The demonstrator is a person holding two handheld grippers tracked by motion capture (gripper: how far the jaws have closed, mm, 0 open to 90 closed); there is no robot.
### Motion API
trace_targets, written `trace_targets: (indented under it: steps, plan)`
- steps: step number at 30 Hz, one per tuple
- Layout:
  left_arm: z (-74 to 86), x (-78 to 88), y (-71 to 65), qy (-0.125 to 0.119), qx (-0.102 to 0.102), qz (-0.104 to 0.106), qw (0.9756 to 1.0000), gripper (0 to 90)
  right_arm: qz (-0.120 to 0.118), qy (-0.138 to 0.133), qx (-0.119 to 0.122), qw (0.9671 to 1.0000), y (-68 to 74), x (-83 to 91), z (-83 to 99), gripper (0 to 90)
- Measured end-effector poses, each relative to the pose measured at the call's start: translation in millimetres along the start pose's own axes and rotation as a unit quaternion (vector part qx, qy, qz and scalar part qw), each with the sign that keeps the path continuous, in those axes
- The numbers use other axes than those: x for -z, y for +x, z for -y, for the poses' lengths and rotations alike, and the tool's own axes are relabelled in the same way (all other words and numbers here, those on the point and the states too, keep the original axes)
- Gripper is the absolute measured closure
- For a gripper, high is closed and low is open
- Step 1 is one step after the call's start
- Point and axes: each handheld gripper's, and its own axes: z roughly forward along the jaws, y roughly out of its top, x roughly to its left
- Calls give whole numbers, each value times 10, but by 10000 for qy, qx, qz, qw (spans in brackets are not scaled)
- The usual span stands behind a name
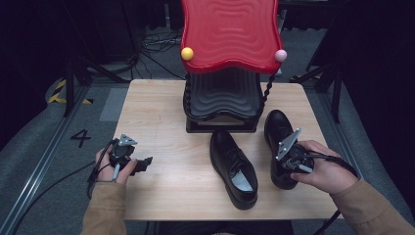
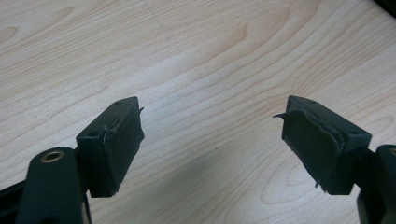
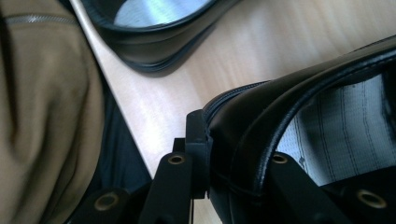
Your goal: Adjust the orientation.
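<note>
Two black leather shoes lie on the wooden table [image 1: 161, 117]. My right gripper [image 1: 286, 168] is shut on the heel rim of the right shoe [image 1: 276, 128]. In the right gripper view one jaw presses the outside of that shoe [image 3: 261, 116] and the other sits inside it, with the right gripper [image 3: 238, 163] clamping the leather wall. The left shoe [image 1: 234, 169] lies loose beside it, toe away from me, and its heel [image 3: 154, 32] shows in the right gripper view. My left gripper [image 1: 145, 163] rests near the table's left edge, open; between the jaws of the left gripper [image 2: 212, 135] is bare wood.
A two-tier shoe rack stands at the table's back centre, with a red wavy top shelf [image 1: 230, 29] and a black lower shelf [image 1: 222, 93]. A tan sleeve [image 3: 42, 116] hangs close to the front table edge. Cables lie on the floor behind.
</note>
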Motion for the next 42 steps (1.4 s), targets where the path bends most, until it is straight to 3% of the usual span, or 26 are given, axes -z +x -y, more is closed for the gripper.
trace_targets:
  steps: [12,19,27,35,42]
  plan:
    - [0,-18,-11,45,20,13,10000,209,-301,160,750,9966,345,-72,-15,798]
    - [3,-21,-1,60,21,14,10000,209,-322,187,1187,9922,362,-175,-91,791]
    - [7,-20,9,84,14,1,10000,208,-241,293,1612,9862,256,-429,-153,774]
    - [7,-33,-5,106,30,43,9999,208,-364,292,1622,9857,204,-608,-175,782]
    - [6,-28,-3,109,27,54,9999,208,-403,508,1551,9858,187,-692,-148,770]
